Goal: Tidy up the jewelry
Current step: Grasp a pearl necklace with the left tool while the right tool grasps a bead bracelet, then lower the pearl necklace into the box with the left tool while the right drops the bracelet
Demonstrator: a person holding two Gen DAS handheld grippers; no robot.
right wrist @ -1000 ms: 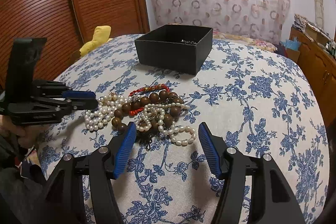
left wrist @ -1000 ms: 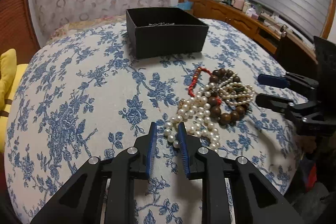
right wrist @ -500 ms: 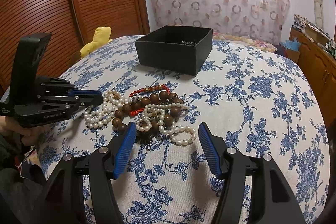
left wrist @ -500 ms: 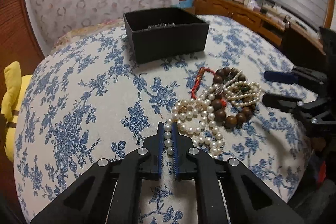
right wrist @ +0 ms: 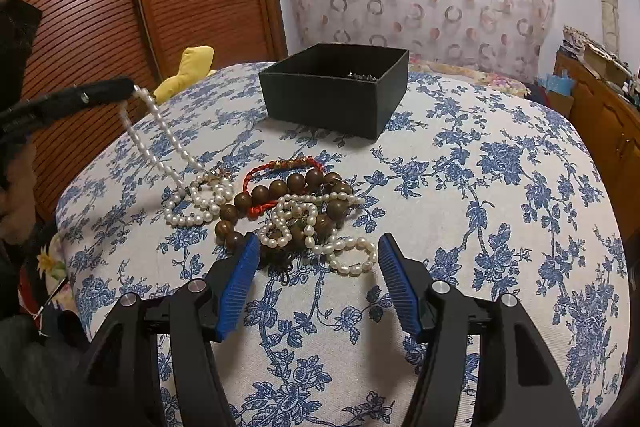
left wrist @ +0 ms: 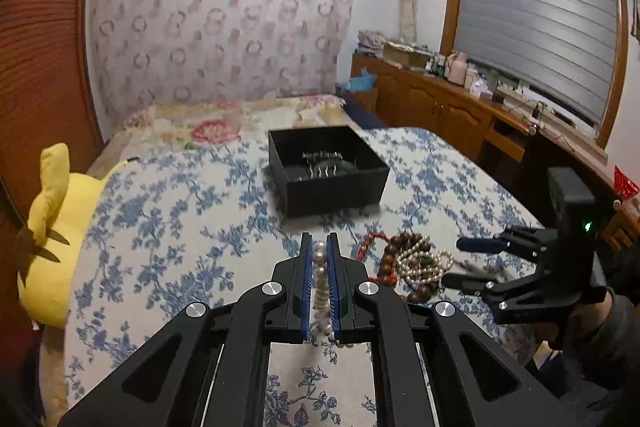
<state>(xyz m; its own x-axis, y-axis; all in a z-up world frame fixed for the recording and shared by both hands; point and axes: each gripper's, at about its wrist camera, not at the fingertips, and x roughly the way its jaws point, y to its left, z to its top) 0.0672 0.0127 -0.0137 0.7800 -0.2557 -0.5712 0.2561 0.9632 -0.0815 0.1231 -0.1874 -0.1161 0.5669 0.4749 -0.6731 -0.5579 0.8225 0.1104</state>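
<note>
My left gripper (left wrist: 320,263) is clamped tight on a pearl necklace (left wrist: 320,269), the beads lined up between its blue pads at the lower centre of the left wrist view. That view hides where the strand goes below the pads; the right wrist view shows it, with the left gripper (right wrist: 120,91) at the left edge and the pearl necklace (right wrist: 160,143) hanging from its tip in two lines down to a loose coil on the floral bedspread (right wrist: 500,187). My right gripper (right wrist: 314,267) stands wide apart with nothing between its pads, low in its own frame, just in front of the jewelry pile (right wrist: 296,211): a wooden bead bracelet (right wrist: 280,189), a red cord bracelet (right wrist: 280,167) and a second pearl strand (right wrist: 340,255) tangled together. From the left wrist view the same jewelry pile (left wrist: 408,263) sits right of centre, with the right gripper (left wrist: 460,263) beside it at the right edge. The black box (left wrist: 328,171) lies beyond, at mid frame; only the left view looks down into it and shows thin silver pieces on its floor, while the right view shows the black box (right wrist: 336,87) mostly from the side, with a glint at its rim. A yellow plush toy (left wrist: 56,227) lies at the left edge of the left view. I can read no writing or brand anywhere.
</note>
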